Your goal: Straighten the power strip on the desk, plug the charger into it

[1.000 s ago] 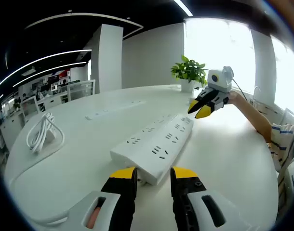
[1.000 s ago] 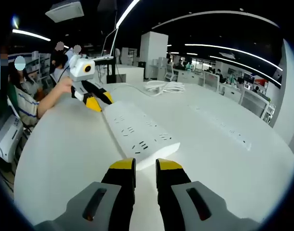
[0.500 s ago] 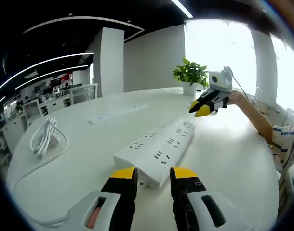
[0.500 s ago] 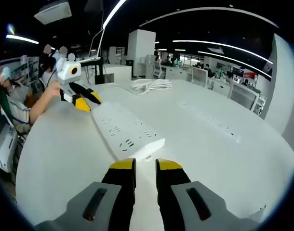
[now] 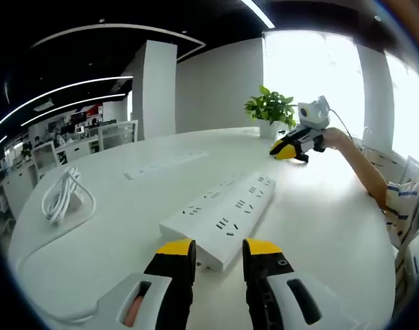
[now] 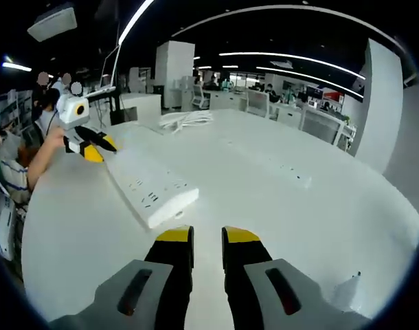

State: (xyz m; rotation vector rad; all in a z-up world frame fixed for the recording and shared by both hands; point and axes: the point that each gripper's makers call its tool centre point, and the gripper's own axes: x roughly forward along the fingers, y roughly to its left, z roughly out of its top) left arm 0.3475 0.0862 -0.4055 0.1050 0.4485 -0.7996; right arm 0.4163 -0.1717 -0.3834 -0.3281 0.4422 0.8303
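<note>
A long white power strip lies flat on the white desk, its near end just ahead of my left gripper. That gripper is open and holds nothing. In the right gripper view the power strip lies ahead to the left of my right gripper, which is apart from it with a narrow gap between its jaws and nothing in them. The right gripper hovers beyond the strip's far end. The left gripper hangs by the strip's other end. A white coiled charger cable lies at the desk's left.
A second flat socket strip is set in the desk further back. A potted plant stands at the far edge. A person's arm reaches in from the right. A thin white cord runs along the near-left edge.
The right gripper has drawn back and away from the power strip's far end, and its view has swung right. The left gripper and the strip have barely shifted.
</note>
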